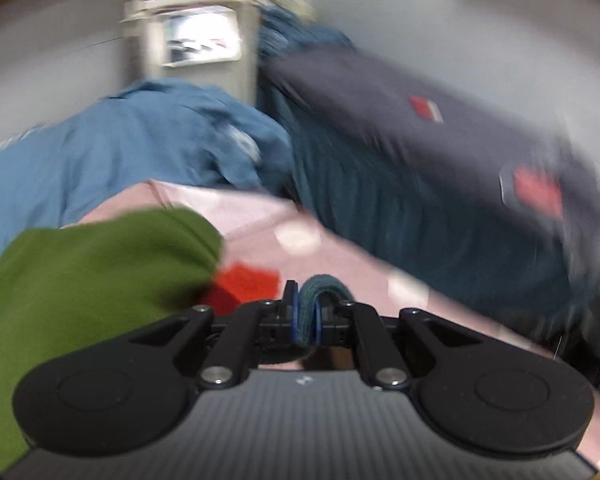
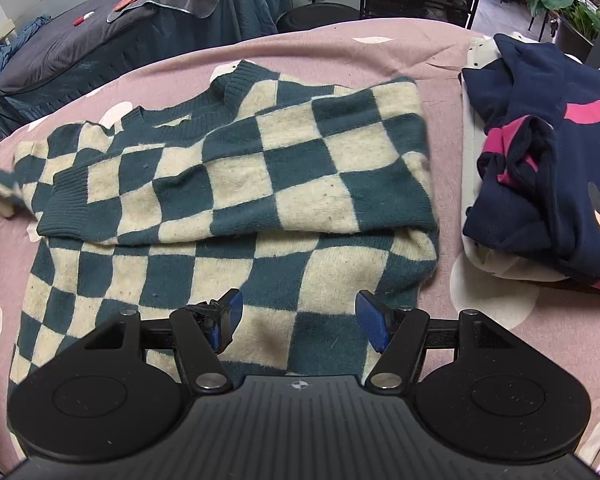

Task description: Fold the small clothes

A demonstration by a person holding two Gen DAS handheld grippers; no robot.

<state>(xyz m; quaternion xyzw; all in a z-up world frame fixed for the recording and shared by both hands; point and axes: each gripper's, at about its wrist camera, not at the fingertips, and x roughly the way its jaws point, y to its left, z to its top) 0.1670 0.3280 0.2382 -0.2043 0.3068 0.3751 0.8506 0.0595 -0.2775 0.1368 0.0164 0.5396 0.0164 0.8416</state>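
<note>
My left gripper (image 1: 305, 312) was clamped on a teal ribbed knit edge, my right gripper (image 2: 298, 322) gaped just above the teal-and-cream checked knit sweater (image 2: 236, 184) ahead; the held sleeve, I judged, wanted laying flat across the body.

The right gripper (image 2: 298, 320), fingers (image 2: 370, 320) spread, hovers over a checkered sweater (image 2: 236, 184) on the pink sheet (image 2: 444, 52).

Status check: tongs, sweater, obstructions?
Left tongs shut on teal knit fold. Right tongs open over checkered sweater, sleeve folded across. Navy clothes pile alongside.
</note>
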